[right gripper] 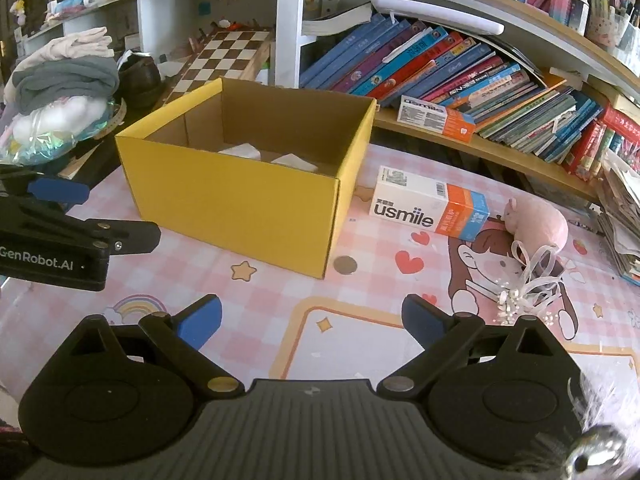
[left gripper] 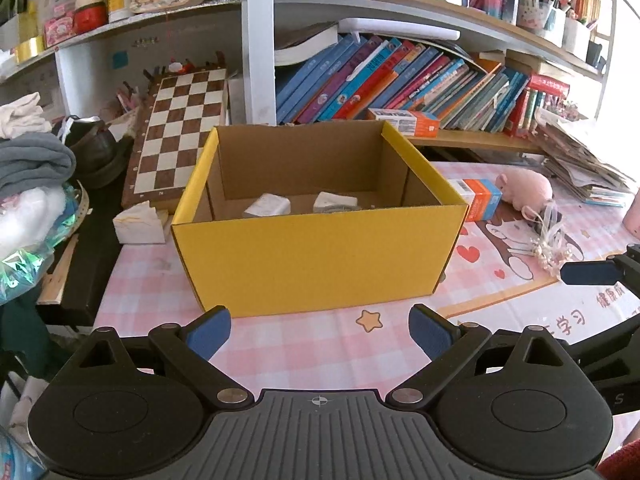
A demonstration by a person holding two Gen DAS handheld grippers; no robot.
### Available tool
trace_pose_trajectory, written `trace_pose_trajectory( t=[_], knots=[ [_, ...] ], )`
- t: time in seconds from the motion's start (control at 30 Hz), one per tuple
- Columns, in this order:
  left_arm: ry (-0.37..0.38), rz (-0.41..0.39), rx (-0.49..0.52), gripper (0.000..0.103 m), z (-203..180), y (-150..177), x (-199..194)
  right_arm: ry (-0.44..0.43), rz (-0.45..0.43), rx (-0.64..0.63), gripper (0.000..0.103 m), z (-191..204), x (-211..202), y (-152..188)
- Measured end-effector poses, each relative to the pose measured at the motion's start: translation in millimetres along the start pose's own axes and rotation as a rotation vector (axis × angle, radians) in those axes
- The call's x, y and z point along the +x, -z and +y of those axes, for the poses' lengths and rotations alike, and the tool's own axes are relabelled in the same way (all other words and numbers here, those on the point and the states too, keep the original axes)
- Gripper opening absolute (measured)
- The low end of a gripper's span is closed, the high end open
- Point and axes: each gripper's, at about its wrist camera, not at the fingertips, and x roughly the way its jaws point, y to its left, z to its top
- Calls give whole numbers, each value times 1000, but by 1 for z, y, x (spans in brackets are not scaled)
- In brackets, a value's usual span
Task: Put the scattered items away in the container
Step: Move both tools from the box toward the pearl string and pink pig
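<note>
Sitting open-topped near the middle of the pink checked worktop [right gripper: 360,332]: the yellow cardboard box [left gripper: 316,256], within easy reach of both tools, probably so either one can drop things in without stretching. Already lying on its floor: two small white packets [left gripper: 267,205].

Hovering low just in front of the box: the left gripper [left gripper: 320,330], fingers [left gripper: 210,332] spread wide and gripping nothing. Likewise hanging over the mat further right: the right gripper [right gripper: 312,322], fingers [right gripper: 200,320] also wide apart and empty, facing the loose things as if picking a target.

Still waiting outside the box, on its right: the usmile carton [right gripper: 430,210] lying flat just beside the wall, a pink plush toy [right gripper: 540,222] a little beyond it, a white ribbon flower bundle [right gripper: 524,284] near the plush, and a coin [right gripper: 345,265] by the box's near corner.

Probably best taken first: the carton, being closest to the box, rigid and flat-sided for a firm pinch. Likely trickier: the coin, lying too thin against the mat, and the floppy ribbon.
</note>
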Motion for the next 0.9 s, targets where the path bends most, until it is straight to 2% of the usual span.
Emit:
trace_pose_trajectory(
  t=[0.63,0.9],
  knots=[
    [-93,18,-69,97,-54,3,-3,-86,16,-79,98,-55,-1,8],
    [-131,19,-93,97,-90,1,1,-122,7,-118,99,-88,-3,14]
  ],
)
